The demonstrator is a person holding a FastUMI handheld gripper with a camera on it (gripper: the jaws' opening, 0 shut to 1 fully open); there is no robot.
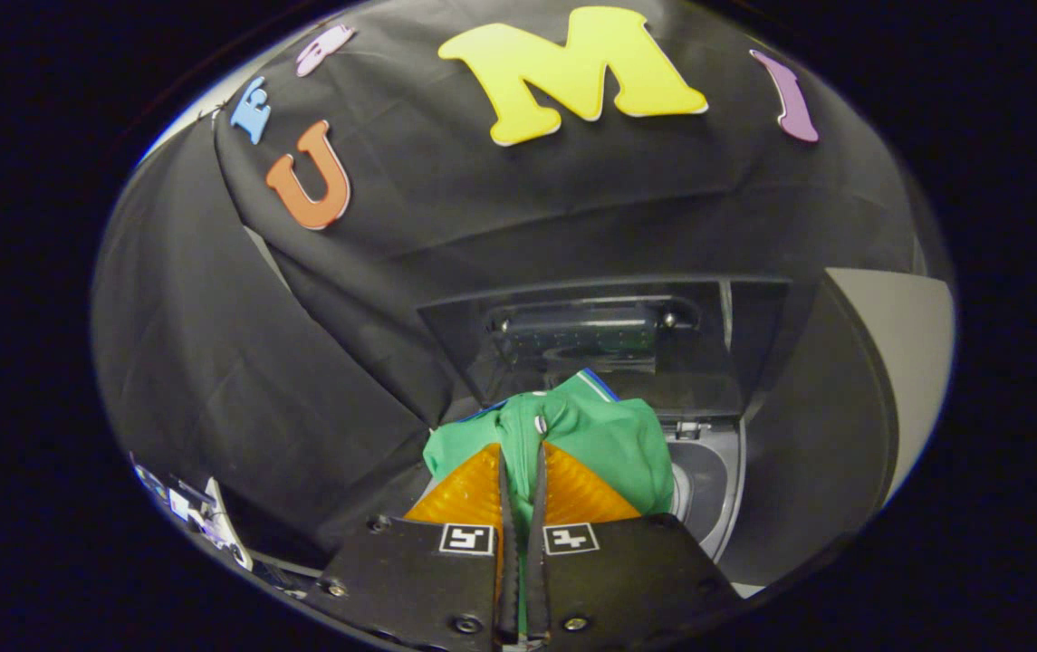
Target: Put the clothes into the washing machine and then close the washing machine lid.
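A bunched green garment (604,444) with a blue-and-white trim and a small white button hangs from my gripper (521,453), whose two fingers are pressed together on a fold of it. The cloth is lifted in the air, just ahead of and around the fingertips. Beyond it stands the washing machine, its dark glass lid (609,349) raised upright behind the garment. Part of the machine's grey top and round opening rim (708,493) shows to the right of the cloth; the drum itself is hidden by the garment.
Black cloth walls close in behind the machine and to its left. A pale panel (912,362) stands at the right of the machine. Some small papers or packets (196,512) lie low at the left.
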